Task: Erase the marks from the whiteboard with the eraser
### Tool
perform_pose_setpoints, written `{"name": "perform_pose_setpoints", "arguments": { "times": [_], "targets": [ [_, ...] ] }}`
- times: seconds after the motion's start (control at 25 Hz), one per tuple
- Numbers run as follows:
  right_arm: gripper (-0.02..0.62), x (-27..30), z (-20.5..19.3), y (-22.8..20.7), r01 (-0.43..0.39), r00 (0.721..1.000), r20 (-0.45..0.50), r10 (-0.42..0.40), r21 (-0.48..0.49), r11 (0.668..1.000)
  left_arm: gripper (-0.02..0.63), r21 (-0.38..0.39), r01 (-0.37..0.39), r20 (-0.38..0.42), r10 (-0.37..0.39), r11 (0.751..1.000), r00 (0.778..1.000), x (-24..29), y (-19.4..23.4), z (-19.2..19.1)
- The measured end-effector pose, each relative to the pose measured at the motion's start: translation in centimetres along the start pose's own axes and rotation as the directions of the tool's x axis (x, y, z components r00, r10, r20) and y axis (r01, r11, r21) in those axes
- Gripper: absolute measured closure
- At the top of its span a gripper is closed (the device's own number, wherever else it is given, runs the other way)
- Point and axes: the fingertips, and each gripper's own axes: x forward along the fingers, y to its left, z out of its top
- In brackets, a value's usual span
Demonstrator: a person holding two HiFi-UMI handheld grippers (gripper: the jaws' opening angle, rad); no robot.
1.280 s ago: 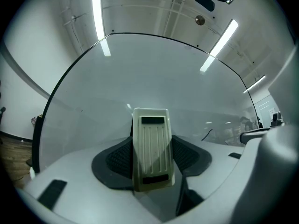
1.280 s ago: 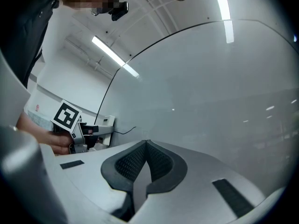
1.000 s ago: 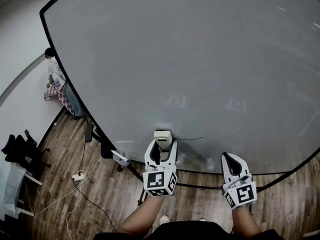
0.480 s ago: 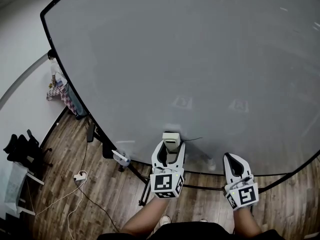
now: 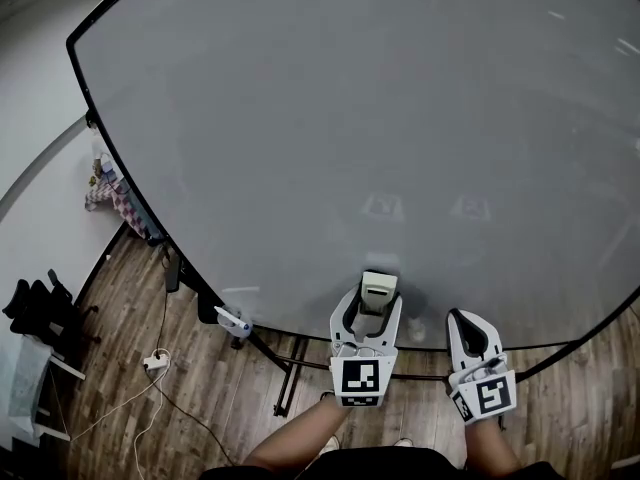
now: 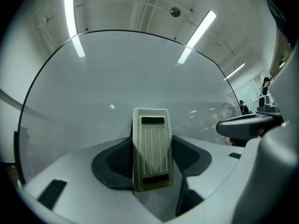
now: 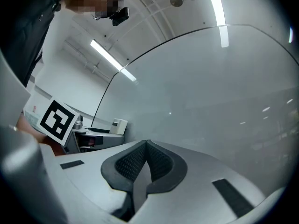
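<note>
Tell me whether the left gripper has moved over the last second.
Yes. The left gripper, shut on the eraser, slid right along the whiteboard's bottom edge, away from the stand leg.

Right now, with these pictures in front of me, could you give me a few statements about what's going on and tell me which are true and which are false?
1. The left tool grips the eraser between its jaws. True.
2. The right tool is holding a marker pen. False: its jaws are together with nothing between them.
3. The eraser is up near the top edge of the whiteboard. False: in the head view it sits near the board's lower edge.
4. The wooden floor shows below the board. True.
</note>
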Motion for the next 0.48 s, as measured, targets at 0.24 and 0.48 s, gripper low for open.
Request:
{"name": "perform_pose_setpoints", "arguments": {
  "times": [0.24, 0.48],
  "targets": [
    [0.577, -0.8, 0.3, -0.9, 0.032, 0.999, 0.008, -0.032, -0.003, 0.999, 0.339, 0.063, 0.014, -0.051, -0.011, 0.998, 0.999, 0.7, -2.2, -0.5],
    [0.577, -1.3, 0.3, -1.2, 0.052, 0.999, 0.010, -0.052, -0.001, 0.999, 0.339, 0.078, 0.055, -0.089, -0.048, 0.995, 0.995, 0.8, -3.2, -1.0]
  ]
}}
